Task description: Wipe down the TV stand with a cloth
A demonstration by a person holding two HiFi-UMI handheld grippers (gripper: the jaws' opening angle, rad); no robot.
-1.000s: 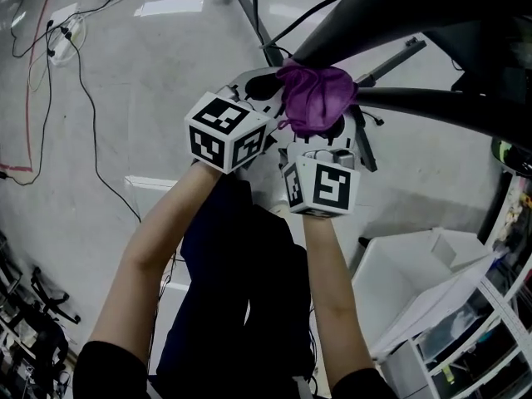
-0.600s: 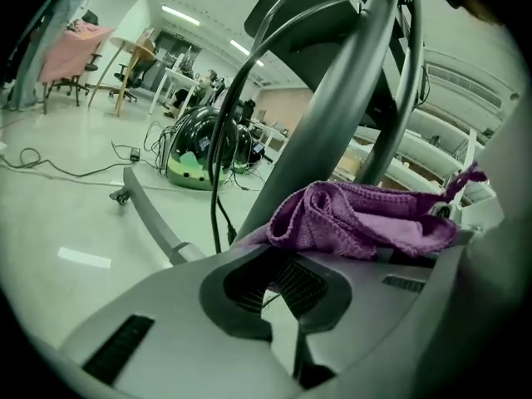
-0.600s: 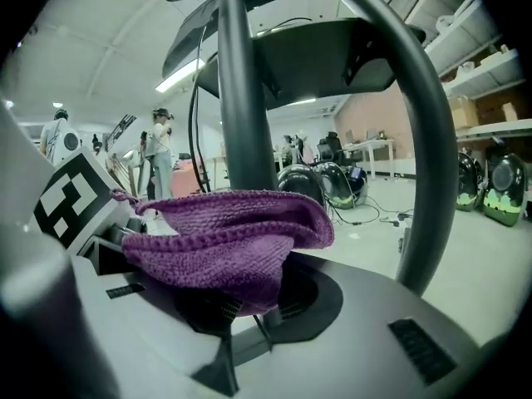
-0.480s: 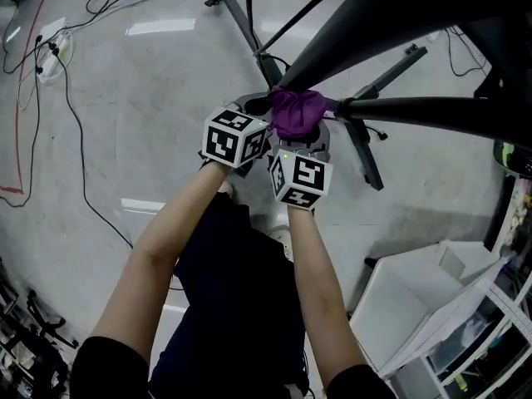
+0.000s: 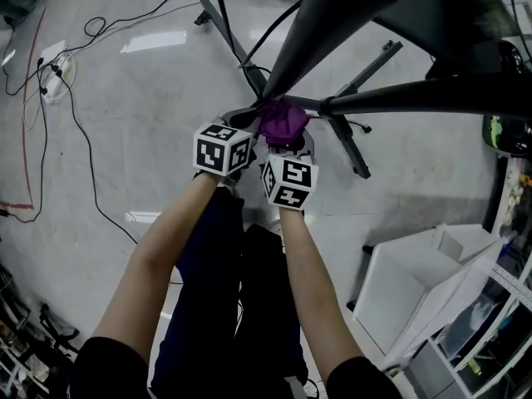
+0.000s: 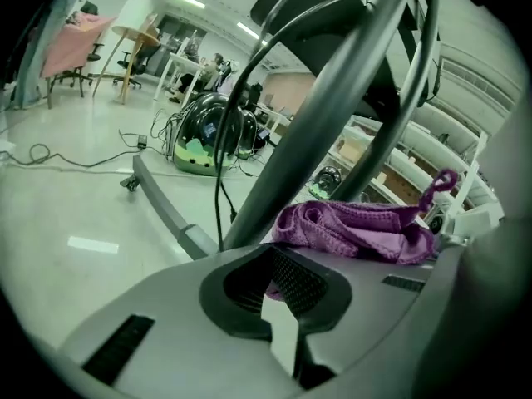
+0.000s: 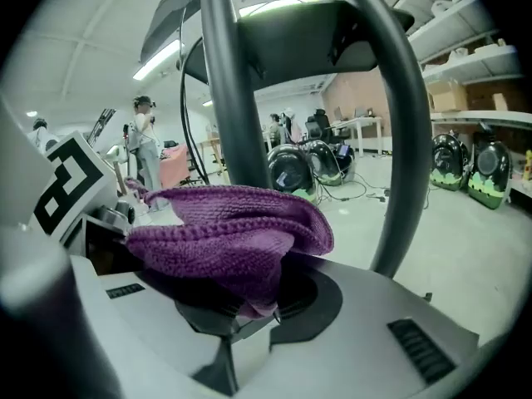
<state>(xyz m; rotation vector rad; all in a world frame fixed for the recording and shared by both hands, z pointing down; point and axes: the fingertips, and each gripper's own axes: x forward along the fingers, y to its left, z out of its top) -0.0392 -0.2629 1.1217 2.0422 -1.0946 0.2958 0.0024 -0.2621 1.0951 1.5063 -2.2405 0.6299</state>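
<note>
Cloth lower, in right gripper

In the right gripper view, the purple knitted cloth drapes over the right gripper at frame centre and covers its jaw tips. In the left gripper view, low centre, I cannot tell whether the tips of the left gripper touch. In the head view, the grippers' own bodies and the cloth hide both pairs of jaws. The dark metal TV stand runs off the top and right edges.
</note>
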